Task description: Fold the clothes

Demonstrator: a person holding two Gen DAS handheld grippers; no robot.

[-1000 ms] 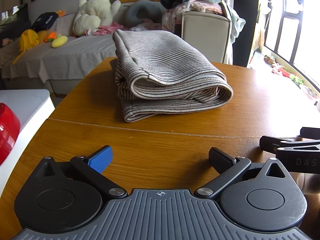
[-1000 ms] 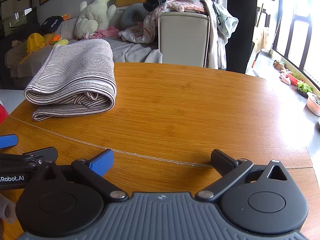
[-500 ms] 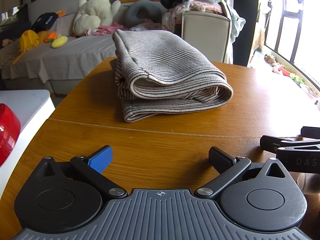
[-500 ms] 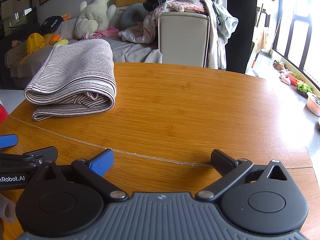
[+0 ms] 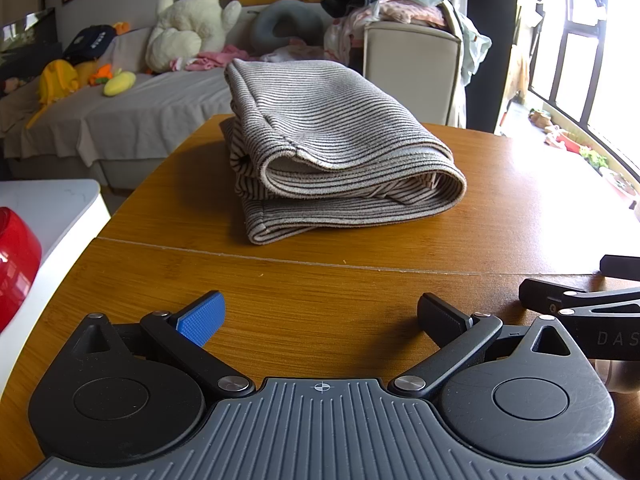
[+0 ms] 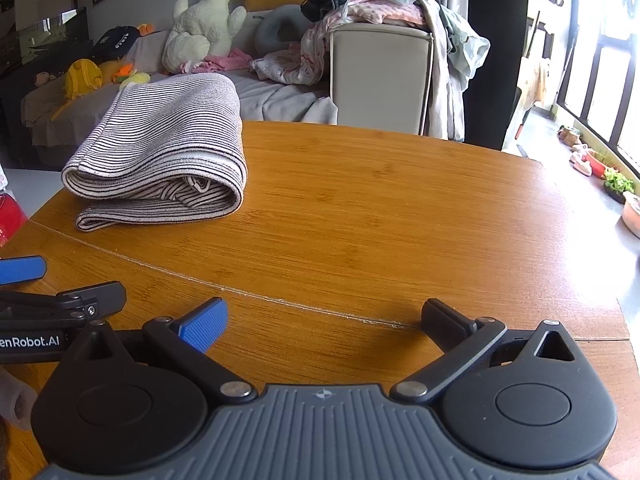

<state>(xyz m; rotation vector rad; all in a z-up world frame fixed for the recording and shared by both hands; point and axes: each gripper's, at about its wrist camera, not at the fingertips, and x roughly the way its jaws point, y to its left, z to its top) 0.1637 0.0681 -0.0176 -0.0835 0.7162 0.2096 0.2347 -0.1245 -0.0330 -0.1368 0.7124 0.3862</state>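
A grey striped garment lies folded in a thick stack on the far part of the wooden table. It also shows at the left in the right wrist view. My left gripper is open and empty, low over the near table edge, well short of the garment. My right gripper is open and empty beside it, to the right. Each gripper shows at the edge of the other's view.
A white counter with a red object stands left of the table. A beige chair heaped with clothes stands behind the table. A sofa with plush toys is at the back left. Windows are on the right.
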